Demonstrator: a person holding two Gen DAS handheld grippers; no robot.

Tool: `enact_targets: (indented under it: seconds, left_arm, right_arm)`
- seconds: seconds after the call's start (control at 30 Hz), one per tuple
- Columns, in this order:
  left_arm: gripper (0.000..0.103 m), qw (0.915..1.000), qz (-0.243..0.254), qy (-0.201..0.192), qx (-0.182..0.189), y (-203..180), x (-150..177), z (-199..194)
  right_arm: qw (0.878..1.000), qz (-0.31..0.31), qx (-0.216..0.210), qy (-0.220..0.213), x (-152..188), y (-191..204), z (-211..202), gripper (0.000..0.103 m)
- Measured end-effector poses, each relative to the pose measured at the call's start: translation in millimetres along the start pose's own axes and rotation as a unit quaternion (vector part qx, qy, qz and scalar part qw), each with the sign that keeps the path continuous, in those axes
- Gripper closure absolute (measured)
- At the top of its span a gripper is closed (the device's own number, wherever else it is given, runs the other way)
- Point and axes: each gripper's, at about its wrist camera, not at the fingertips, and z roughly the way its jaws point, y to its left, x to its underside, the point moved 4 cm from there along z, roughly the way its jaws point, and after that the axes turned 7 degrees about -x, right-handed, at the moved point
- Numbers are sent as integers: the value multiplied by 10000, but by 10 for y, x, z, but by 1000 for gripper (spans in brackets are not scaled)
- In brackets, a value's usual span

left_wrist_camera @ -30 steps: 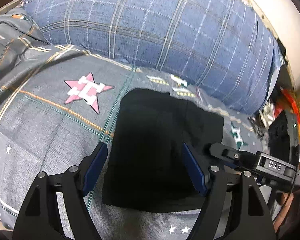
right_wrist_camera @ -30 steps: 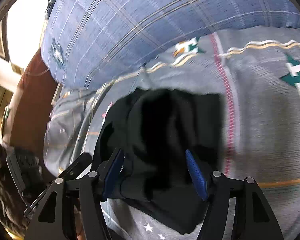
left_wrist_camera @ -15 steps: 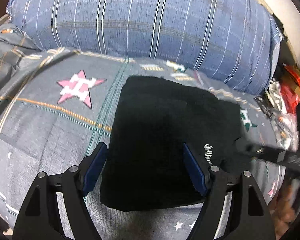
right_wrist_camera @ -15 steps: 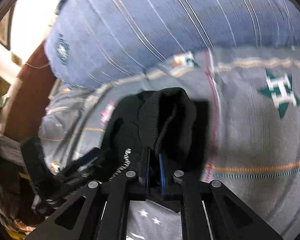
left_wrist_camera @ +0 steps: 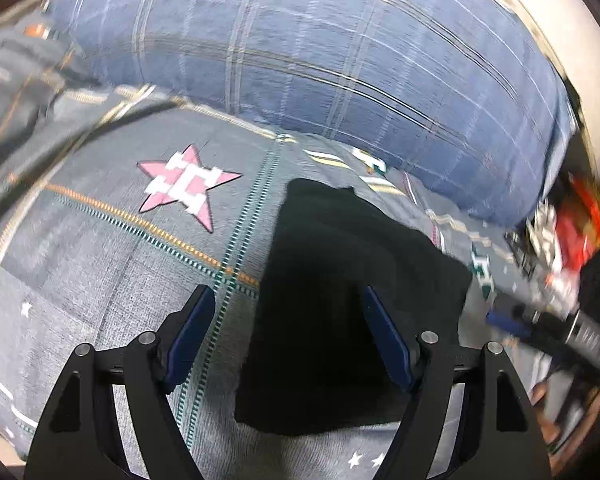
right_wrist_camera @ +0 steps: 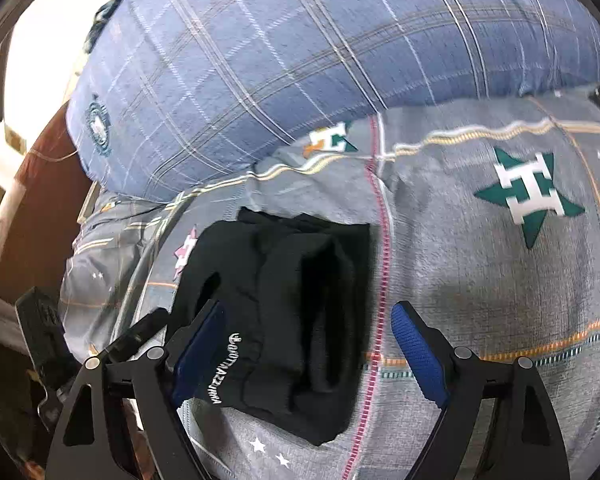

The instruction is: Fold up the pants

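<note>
Left wrist view
Left gripper [left_wrist_camera: 288, 336]: fingers spread wide, nothing between the blue pads; it sits above the near edge of the pants.
Pants [left_wrist_camera: 340, 320]: black, folded into a compact block, lying flat on the sheet [left_wrist_camera: 100, 280]; the right pad overlaps the fabric, the left pad is over bare sheet.
Sheet: grey, with a pink star [left_wrist_camera: 188, 184] left of the pants.
Pillow [left_wrist_camera: 320, 60]: blue plaid, behind the pants, resting on the sheet.
Right gripper [left_wrist_camera: 512, 322]: blurred, at the right edge, just beside the pants' right side; its state cannot be told here.

Right wrist view
Right gripper [right_wrist_camera: 304, 352]: fingers spread wide, gripping nothing; the left pad lies against the pants, the right pad over bare sheet.
Pants [right_wrist_camera: 284, 312]: folded layers visible, white lettering on the near left edge.
Sheet [right_wrist_camera: 480, 280]: a green star [right_wrist_camera: 528, 192] to the right, well apart from the pants.
Pillow [right_wrist_camera: 300, 60]: fills the upper half.
Left gripper [right_wrist_camera: 136, 336]: partly visible at lower left.
</note>
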Motion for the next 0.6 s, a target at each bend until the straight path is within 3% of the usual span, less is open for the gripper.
enact_targets:
  seconds: [0.1,0.17,0.27,0.4,0.6]
  left_arm:
    - [27,9986,-111,514,107,31,-85,186]
    - [27,9971,144,741,82,-48,-124,271]
    - [27,9970,301,708,89,-156,-124,299]
    - [27,9940,153,1018,382,-241,-37,396]
    - [27,9933,85,1084,391,-175,6,437]
  right_arm:
    - [9986,348,-159,366,37,-153,149,16]
    - [9972,496,-204,530,74,-196,218,17]
    - [9964,471,-305,633,129,-169,276,18]
    - [9972,290,-202,657,131,-87,356,22]
    - [9959,309,-19,854,188,-120,496,28]
